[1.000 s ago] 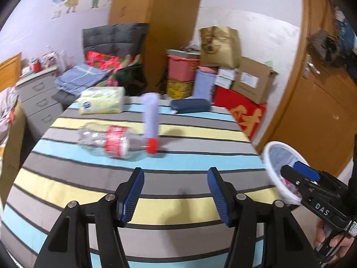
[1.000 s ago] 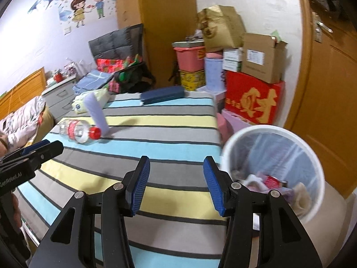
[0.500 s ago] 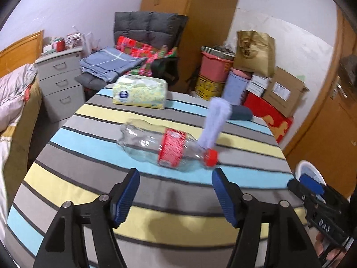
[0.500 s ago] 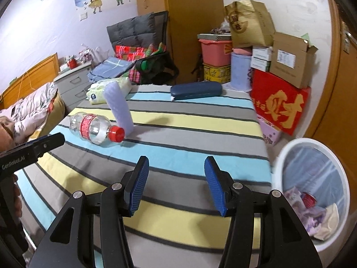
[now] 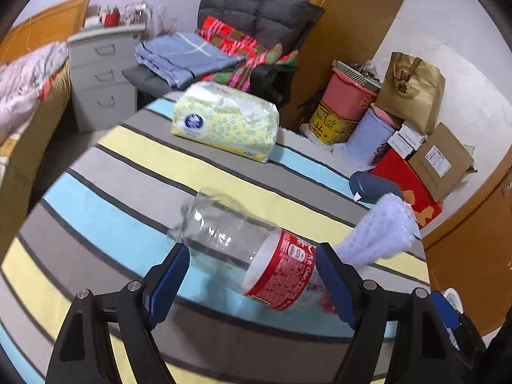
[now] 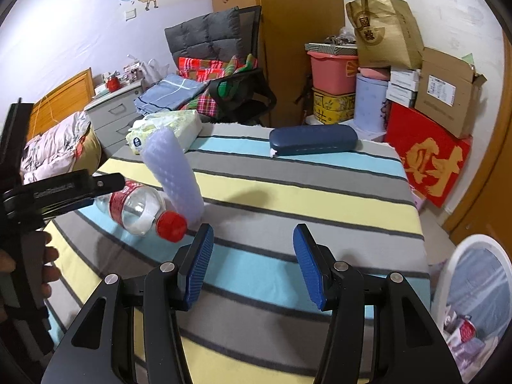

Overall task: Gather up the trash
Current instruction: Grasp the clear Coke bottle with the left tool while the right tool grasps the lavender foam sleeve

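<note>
Left gripper (image 5: 252, 275): black frame with blue ribbed pads, jaws opening, set wide to either side of the bottle; pads look clear of the plastic, nothing gripped.
Right gripper (image 6: 252, 265): same black and blue build, jaws parted to a middling gap, nothing between them; hangs over the striped cloth, short of the bottle cap.
Bottle: clear empty plastic bottle with red label and red cap (image 6: 140, 206), lying on its side on the table; label end between the left pads in the left wrist view (image 5: 243, 249), cap pointing toward the right gripper.
Lilac piece: pale lilac dimpled tube-like object (image 6: 174, 176), leaning at a slant, its lower end just beside the bottle's cap; material unclear.
Table: top covered in a cloth striped grey, yellow and light blue (image 6: 304, 198).
Tissue pack: soft yellow-patterned pack (image 5: 224, 121) near the far edge, well apart from the bottle.
Case: dark blue oblong case (image 6: 313, 139) at the far edge.
Bin: round white-rimmed bin with clear liner (image 6: 476, 288), beside the table at the lower right, crumpled waste inside.
Hand (image 6: 48, 272): partly seen at the left edge, gripping the left tool's handle.
</note>
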Tool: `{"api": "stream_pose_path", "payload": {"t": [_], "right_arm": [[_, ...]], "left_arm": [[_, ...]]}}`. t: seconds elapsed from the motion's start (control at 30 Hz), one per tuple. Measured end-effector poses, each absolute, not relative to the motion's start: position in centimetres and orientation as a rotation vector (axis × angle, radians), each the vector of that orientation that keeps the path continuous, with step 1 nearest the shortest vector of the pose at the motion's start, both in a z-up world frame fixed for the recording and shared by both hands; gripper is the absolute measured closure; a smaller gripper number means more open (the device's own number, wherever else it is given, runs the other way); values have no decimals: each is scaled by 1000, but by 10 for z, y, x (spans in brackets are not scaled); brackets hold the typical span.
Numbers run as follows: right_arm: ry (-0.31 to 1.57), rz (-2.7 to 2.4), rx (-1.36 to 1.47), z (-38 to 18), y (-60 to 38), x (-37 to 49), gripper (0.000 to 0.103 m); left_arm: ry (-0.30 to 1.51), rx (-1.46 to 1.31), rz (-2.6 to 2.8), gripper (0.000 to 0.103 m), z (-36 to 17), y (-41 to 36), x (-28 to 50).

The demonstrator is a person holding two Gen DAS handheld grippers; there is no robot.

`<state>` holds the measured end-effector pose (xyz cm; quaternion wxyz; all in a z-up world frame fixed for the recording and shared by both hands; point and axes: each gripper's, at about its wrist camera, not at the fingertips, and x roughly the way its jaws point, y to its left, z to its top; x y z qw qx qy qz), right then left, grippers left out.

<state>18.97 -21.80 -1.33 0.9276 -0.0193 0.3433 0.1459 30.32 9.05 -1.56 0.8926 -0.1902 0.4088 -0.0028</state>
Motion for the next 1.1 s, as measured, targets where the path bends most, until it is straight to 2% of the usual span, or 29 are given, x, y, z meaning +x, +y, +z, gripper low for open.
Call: {"api": "stream_pose_path", "payload": {"t": [0.5,0.53,0.6,0.63,1.1], "right_arm": [[718,349,-4,-13,-212,208,49],[721,360,-5,-14,-209,209,49],[721,375,-5,-15,-204,212,49],[723,383,-2,-16,-203,212,49],[721,461,-51,-28,-164,226,49]], "left_arm": [[943,-344,-40,22,-40,83,338],[947,-343,-51,24,-41,87,337],[956,-336,-68,39,-44,93,335],[959,-325,-67,41,-46,96,333],[928,-297,-105,41,-46,122,299]]}}
